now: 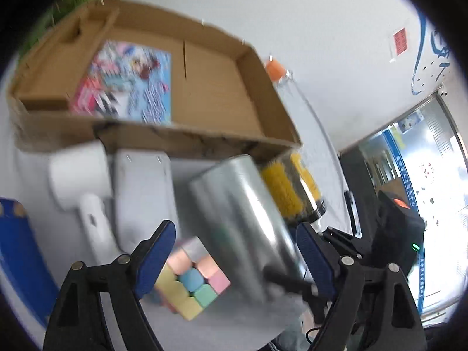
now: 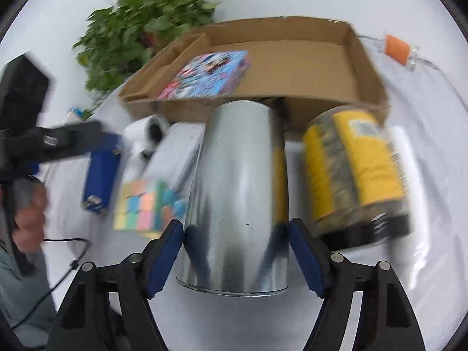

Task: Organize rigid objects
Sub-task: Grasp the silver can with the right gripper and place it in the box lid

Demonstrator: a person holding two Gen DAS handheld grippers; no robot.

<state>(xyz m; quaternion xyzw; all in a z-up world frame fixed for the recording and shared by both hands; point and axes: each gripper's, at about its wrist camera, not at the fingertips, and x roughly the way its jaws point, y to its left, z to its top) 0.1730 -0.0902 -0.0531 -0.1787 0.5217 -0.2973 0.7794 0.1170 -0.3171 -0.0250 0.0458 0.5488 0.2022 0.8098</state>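
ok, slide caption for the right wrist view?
Open hand-held gripper straddles a metal can before a cardboard box.

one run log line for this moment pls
left gripper: open, by pastel cube | right gripper: open, jaws flank metal can | cardboard box: holds picture book

A shiny metal cylinder (image 2: 237, 193) is seen upright on the white table, near centre, just in front of a shallow cardboard tray (image 2: 368, 67) at the far side. A colourful flat box (image 2: 209, 74) is laid inside the tray, left of centre. A yellow-labelled jar w/ black lid (image 2: 354, 172) is tilted, just right of the cylinder. A pastel puzzle cube (image 2: 143, 207) is set left of the cylinder, w/ a white flat box (image 2: 178, 152) behind it and a white hair dryer (image 1: 84, 187) further left. All are blurred.
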